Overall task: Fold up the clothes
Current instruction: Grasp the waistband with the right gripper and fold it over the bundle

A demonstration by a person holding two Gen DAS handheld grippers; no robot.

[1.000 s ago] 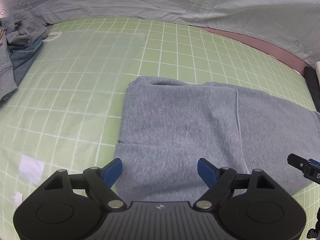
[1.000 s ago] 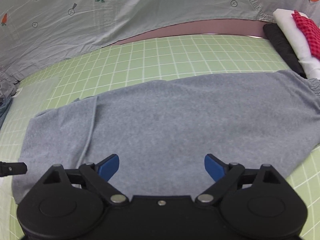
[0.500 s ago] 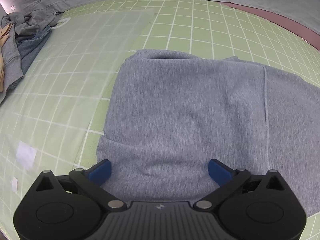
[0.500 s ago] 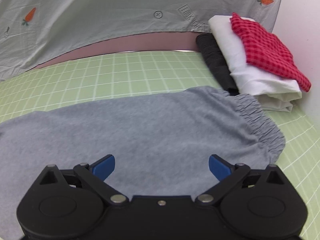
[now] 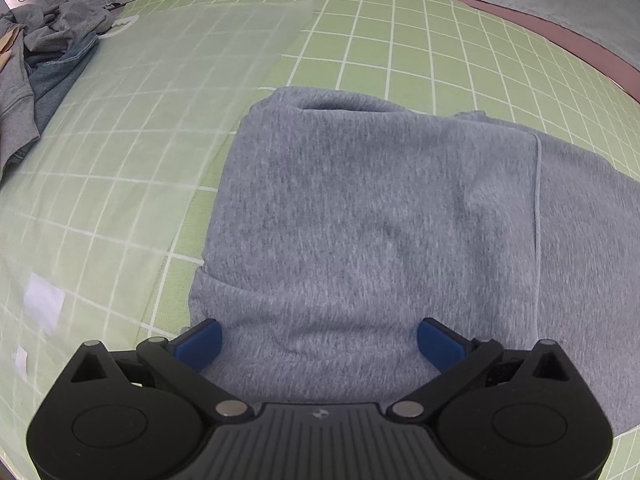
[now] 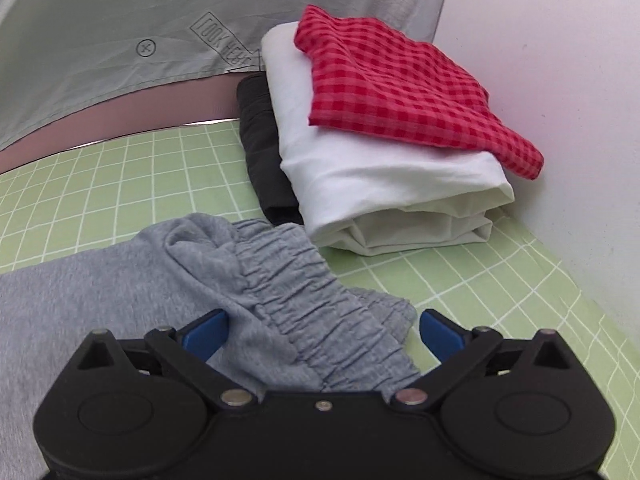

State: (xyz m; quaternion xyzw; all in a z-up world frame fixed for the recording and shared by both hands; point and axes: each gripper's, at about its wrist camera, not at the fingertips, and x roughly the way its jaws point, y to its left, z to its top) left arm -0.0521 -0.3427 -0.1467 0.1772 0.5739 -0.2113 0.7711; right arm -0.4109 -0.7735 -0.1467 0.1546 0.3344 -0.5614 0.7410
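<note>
Left gripper (image 5: 318, 340) is spread wide, blue fingertips (image 5: 200, 340) on either side of the near edge of the grey sweatpants (image 5: 380, 220), nothing pinched. Can't tell if the tips actually touch the fabric or just hover over it. In this view the pants lie flat on the green grid mat (image 5: 380, 40), already folded over on themselves, with a stitched seam running near-to-far on the right. There's a rumpled pile of unfolded clothes (image 5: 36, 68) way off at the far left, and a translucent sheet (image 5: 160, 100) lying on the mat to the left of the pants.

Right wrist view: right gripper (image 6: 322, 330) is also wide open, its jaws straddling the elastic waistband (image 6: 288, 292), which is a bit bunched and curled up. Not gripping yet as far as I can see. Just past the waistband, to the far right, sits the folded stack (image 6: 384, 184): black piece on the bottom, white one, red checked cloth on top. A grey carrot-print sheet (image 6: 100, 32) hangs at the back.

My read: they're lining up for the next fold, one gripper at each end. Next move would be closing the right one on the waistband and carrying it leftward over the rest, keeping clear of the stack.
</note>
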